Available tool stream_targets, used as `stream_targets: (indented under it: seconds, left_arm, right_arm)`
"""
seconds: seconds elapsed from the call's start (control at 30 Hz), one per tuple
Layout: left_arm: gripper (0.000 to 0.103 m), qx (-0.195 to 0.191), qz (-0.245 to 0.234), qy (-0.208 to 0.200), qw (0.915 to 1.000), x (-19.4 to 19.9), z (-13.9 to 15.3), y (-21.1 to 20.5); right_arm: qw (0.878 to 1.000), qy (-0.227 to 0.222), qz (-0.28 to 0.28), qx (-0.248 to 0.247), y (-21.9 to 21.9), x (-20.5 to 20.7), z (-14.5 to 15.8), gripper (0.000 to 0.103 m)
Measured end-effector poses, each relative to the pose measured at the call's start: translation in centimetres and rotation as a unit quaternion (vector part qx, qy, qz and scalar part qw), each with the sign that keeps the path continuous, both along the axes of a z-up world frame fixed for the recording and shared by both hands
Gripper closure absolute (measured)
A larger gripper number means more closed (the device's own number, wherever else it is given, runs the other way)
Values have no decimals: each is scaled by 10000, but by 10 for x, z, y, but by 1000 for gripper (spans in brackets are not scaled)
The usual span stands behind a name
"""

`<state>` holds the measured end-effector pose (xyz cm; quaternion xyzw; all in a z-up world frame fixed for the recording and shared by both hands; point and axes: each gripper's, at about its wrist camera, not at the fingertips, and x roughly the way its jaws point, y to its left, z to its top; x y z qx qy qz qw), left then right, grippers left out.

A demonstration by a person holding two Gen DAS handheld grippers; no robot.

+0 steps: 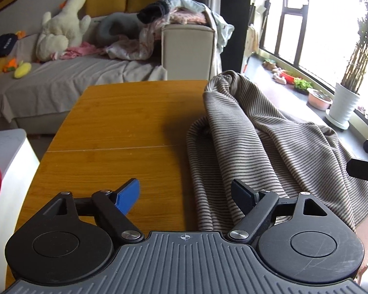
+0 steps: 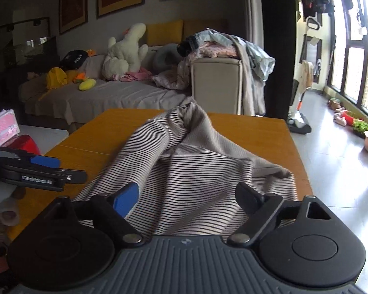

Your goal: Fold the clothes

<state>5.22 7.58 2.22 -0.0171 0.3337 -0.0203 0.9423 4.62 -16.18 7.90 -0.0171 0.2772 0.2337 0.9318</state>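
Just ahead of both cameras, the left gripper (image 1: 185, 196) and the right gripper (image 2: 186, 197) are hovering with jaws spread wide, holding nothing. The striped garment (image 2: 184, 166) is lying bunched on the wooden table (image 1: 125, 127), its right side appearing to hang over the table's edge. That overhang is likely threatening to drag the cloth off if only 1 corner is lifted. No hem or corner is showing clearly, so a pinch here is risking 2 layers at once. Farther back, more clothes are heaped on the sofa arm (image 2: 216, 49).
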Motion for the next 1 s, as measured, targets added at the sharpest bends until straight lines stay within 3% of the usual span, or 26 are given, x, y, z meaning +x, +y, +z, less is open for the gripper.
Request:
stream_targets:
  seconds: [0.07, 0.17, 0.3, 0.4, 0.43, 0.57, 0.6, 0.8, 1.0]
  left_arm:
    - [12, -102, 19, -10, 9999, 1, 3, 4]
    - [10, -222, 53, -11, 9997, 1, 5, 10]
    - [8, -312, 51, -56, 9995, -1, 10, 16]
    - [7, -403, 9, -140, 9991, -1, 14, 21]
    - [6, -442, -8, -168, 9989, -1, 15, 22]
    - [5, -669, -51, -306, 9973, -1, 19, 33]
    - [4, -719, -57, -335, 9968, 0, 19, 36]
    - [2, -928, -133, -463, 9945, 2, 17, 55]
    - [0, -1073, -194, -489, 9928, 12, 10, 69]
  right_arm:
    - [9978, 403, 420, 323, 11, 4, -3, 25]
    - [9914, 945, 803, 426, 35, 9, -21, 25]
    - [9910, 1034, 848, -5, 66, 17, -45, 24]
    - [9896, 1142, 876, 32, 77, 31, -50, 26]
    - [9885, 1196, 922, 70, 80, 36, -49, 30]
    - [9839, 1447, 1032, 210, 90, 60, -44, 82]
    - [9822, 1505, 1090, 261, 92, 66, -41, 85]
    - [9846, 1093, 1330, 303, 119, 98, -4, 87]
    - [9847, 677, 1560, 390, 172, 144, 29, 88]
